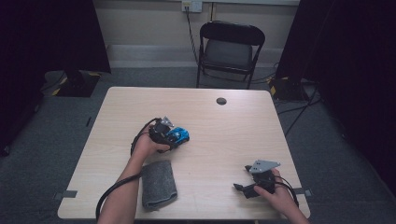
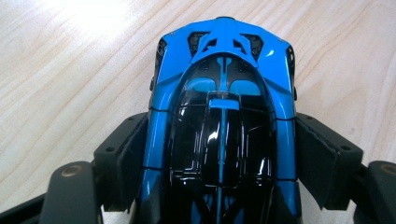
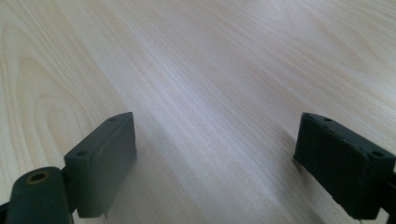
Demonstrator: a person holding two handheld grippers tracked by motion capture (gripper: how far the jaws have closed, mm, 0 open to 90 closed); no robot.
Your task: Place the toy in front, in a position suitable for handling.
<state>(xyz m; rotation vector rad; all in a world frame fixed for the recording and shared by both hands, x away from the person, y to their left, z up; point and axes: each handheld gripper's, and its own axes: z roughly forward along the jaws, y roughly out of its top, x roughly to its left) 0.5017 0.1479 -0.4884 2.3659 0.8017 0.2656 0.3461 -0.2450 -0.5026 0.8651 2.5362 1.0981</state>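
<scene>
Blue-and-black toy car (image 2: 219,126): hard plastic by its look, high gloss, the dark canopy mirror-smooth with bright reflections. Square pale wood-grain table (image 3: 224,70): smooth, matt to faintly satin, fine streaked grain. Folded grey cloth (image 1: 159,184): soft, felt-like, dull and slightly fuzzy. Black jaw pads of the left gripper (image 2: 219,154) and right gripper (image 3: 229,163): matt, rubbery-looking, finely textured.

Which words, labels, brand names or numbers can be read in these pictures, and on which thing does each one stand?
None can be read. The blue toy car between the jaws of the left gripper shows no badge or number. The grey cloth, the table, the folding chair and the right gripper show no writing. The wall socket is too small to tell.
</scene>
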